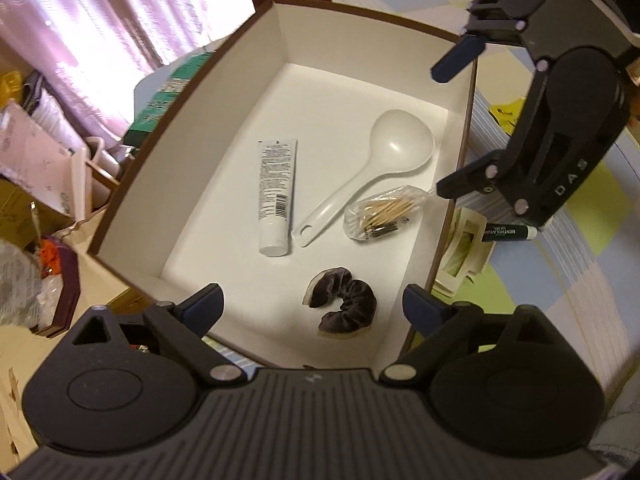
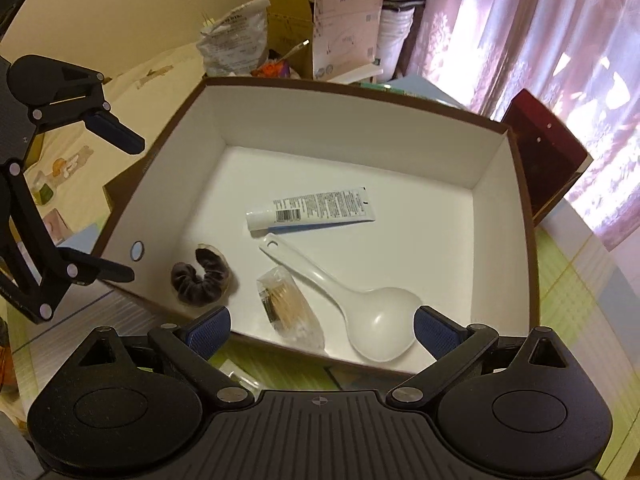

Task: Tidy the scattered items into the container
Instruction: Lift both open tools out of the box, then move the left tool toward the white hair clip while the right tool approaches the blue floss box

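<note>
We hold the left gripper and right gripper above the box, both with fingers spread wide and empty. Ahead of the left fingers, inside the box, lie four items: one tube, one white rice paddle, one bag of toothpicks and one dark scrunchie nearest the fingertips. Outside the wall, beside the left gripper's right finger, one cream hair claw and one lip balm stick rest on the checked cloth, both partly hidden by the right gripper. Background clutter is blurred.
</note>
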Motion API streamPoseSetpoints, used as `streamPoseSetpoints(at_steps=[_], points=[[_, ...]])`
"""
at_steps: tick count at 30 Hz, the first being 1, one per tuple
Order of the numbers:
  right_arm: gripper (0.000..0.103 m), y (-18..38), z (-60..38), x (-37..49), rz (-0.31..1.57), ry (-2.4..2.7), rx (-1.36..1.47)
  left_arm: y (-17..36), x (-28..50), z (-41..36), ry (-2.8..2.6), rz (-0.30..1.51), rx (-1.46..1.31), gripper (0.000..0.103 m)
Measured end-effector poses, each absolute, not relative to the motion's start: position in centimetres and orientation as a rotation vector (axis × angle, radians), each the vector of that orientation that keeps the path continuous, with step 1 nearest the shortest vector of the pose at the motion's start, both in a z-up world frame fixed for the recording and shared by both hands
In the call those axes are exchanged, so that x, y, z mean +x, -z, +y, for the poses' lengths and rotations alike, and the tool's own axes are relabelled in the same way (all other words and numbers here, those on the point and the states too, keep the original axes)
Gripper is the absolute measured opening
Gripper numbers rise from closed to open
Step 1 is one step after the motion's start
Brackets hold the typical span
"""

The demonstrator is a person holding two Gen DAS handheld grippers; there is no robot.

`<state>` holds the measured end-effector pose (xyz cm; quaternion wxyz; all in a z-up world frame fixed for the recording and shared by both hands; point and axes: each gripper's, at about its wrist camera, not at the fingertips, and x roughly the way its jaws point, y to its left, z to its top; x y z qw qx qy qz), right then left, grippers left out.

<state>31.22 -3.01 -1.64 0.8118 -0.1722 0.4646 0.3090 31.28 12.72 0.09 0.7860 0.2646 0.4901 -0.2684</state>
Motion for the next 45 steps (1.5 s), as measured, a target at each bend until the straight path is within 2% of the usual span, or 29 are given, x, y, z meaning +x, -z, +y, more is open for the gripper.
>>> streamPoseSetpoints(at_steps=[27,45], points=[[0.103,-4.4,-12.9,21.0,0.779,-0.655,-0.236,-4.4,21.3,8.9,0.384,0.962,0.473,0.095],[0.103,-2.3,-18.4,14.5,0.796,-0.667,-0.226,-4.1,13.8,5.8,0.279,0.960,0.362,0.096]])
